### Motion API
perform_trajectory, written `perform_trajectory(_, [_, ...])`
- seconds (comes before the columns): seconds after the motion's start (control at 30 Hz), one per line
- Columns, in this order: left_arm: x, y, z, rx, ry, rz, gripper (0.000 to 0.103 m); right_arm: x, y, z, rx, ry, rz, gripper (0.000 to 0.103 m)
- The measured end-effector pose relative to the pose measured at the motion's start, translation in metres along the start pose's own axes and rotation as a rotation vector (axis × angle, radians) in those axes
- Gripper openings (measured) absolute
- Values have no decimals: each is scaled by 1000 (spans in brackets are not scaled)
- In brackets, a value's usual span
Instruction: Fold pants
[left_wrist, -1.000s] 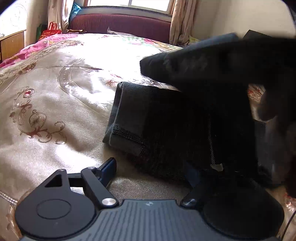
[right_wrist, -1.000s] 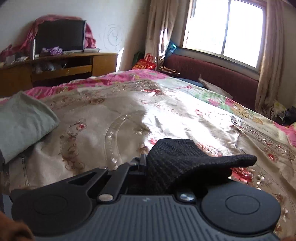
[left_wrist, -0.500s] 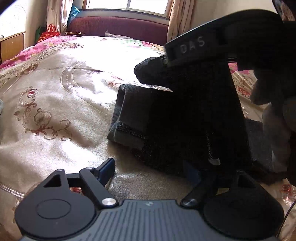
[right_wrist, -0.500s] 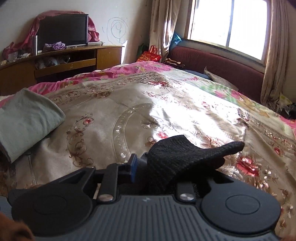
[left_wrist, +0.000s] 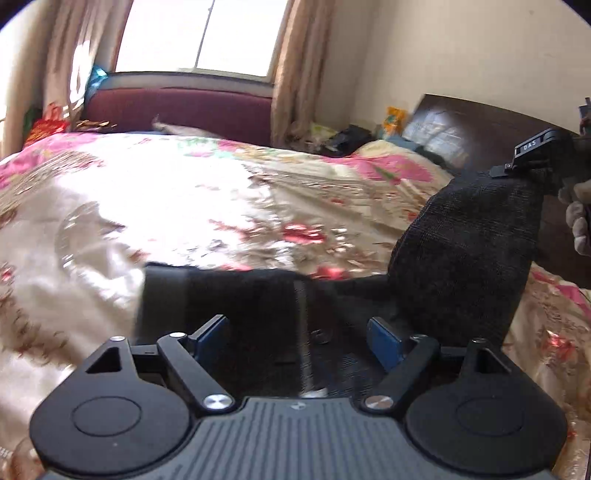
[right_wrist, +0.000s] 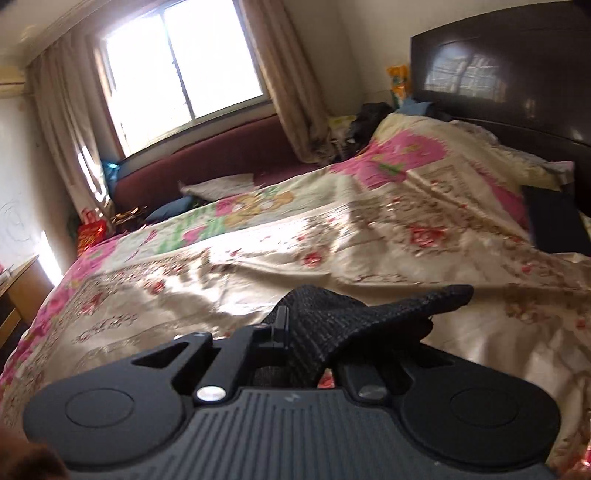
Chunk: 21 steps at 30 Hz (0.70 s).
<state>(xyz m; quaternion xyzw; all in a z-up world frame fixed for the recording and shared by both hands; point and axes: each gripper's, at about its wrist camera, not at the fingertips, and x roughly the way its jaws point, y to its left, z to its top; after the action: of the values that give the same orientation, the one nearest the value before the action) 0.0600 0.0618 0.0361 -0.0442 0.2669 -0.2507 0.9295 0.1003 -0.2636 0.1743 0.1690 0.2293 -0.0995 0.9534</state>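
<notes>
Dark grey pants lie partly folded on the floral bedspread, right in front of my left gripper. The left gripper is open, its blue pads spread over the pants with nothing between them. My right gripper is shut on a fold of the dark pants fabric and holds it lifted off the bed. In the left wrist view the right gripper shows at the upper right, with the lifted fabric hanging from it.
A cream and pink floral bedspread covers the bed. A dark headboard stands at the right, a maroon sofa under the window. A dark flat object lies near the headboard. A wooden cabinet stands at the left.
Both views have swung right toward the headboard. My right gripper has carried the lifted fabric up and to the right. My left gripper has moved in over the pants.
</notes>
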Motion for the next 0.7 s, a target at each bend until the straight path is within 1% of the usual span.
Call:
perform_trajectory(0.07, [18,-31,9,80,11,-62,95,-21,-51,15,78,-58,-78,5])
perform_trajectory(0.13, [44,-66,17,147,38,-127,96,-33,-85,17,111,-83,-128,5])
perform_trajectory(0.2, [70,-101,22,192,81,-193,95,-40,-112,12,150,-83,-148,5])
perform_trajectory(0.27, [92,-132,21,248,109,-236,96,-42,-132,6,186,-87,-150,5])
perform_trajectory(0.3, [104,-150,20,276,127,-250,96,-44,-142,5,208,-96,-151,5])
perform_trajectory(0.37, [125,-177,14,310,171,-250,95,-47,-162,7,249,-116,-164,5])
perform_trajectory(0.43, [147,-195,8,336,220,-238,95,-52,-182,12,261,-139,-195,5])
perform_trajectory(0.5, [163,-208,1,349,255,-244,95,-57,-196,16,267,-155,-223,5])
perform_trajectory(0.6, [177,-222,-7,350,292,-275,95,-70,-215,22,284,-192,-265,5])
perform_trajectory(0.7, [176,-237,-15,390,288,-291,95,-75,-225,24,281,-199,-309,5])
